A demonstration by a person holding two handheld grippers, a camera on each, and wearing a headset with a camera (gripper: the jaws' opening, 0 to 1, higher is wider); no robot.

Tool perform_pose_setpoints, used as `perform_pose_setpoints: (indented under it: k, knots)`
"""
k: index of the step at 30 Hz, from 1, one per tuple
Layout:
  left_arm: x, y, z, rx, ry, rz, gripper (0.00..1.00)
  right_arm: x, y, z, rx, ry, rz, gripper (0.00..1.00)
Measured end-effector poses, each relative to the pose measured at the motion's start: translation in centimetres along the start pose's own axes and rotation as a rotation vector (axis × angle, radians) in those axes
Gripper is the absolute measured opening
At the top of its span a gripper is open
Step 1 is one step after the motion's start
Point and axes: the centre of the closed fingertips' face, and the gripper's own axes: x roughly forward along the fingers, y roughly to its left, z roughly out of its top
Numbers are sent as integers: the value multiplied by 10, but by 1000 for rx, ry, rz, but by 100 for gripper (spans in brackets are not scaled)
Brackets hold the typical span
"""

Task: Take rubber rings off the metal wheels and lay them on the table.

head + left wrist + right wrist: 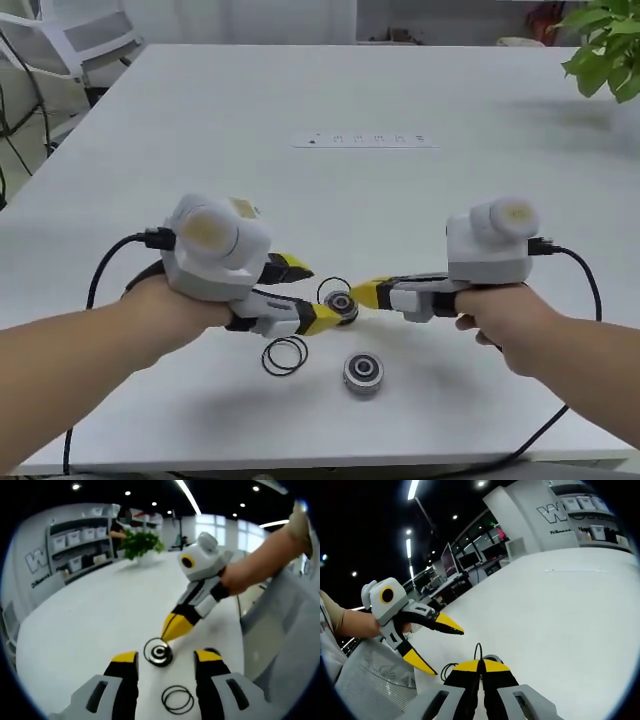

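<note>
Right gripper (366, 294) jaws were clenched on the rubber ring (478, 651), seemingly half off the wheel (158, 651) on the table (400, 200). Left gripper (166, 655) jaws were spread, with the wheel between and just ahead of their tips. Left was nearer to pin it.

table (400, 90) open ahead; loose rings (285, 355) and a wheel (363, 371) lie nearside.

i think i am working in an office. i see a big white table (400, 90), a desk chair (85, 35) at the far left and a green plant (605, 50) at the far right. there are shelves (80, 542) with white boxes, computer screens (449, 556) on desks, and small round lights (127, 493) in the ceiling.
</note>
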Motion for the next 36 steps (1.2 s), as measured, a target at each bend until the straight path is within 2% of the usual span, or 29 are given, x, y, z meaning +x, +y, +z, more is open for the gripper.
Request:
perform_pose_setpoints:
  k: [4,7,13,19,26,32,36]
  knots:
    - [-12,-6,7,-10,-26,-9,51,0,3,2,-4,0,9,0]
    - [-20,-5,6,-19,-37,-12,55,0,6,3,-7,1,16,0]
    - [-39,-10,9,-27,-60,-12,60,1,16,5,-14,1,46,0]
    - [-58,-12,6,-35,-73,-4,63,2,28,4,-24,12,75,0]
    - [-71,-16,-1,-33,-70,10,69,8,40,0,-33,35,107,0]
    - [-84,-18,3,-52,-96,21,74,15,51,-7,-40,65,132,0]
    - [-92,-18,1,-55,-98,24,76,20,55,-10,-40,80,145,0]
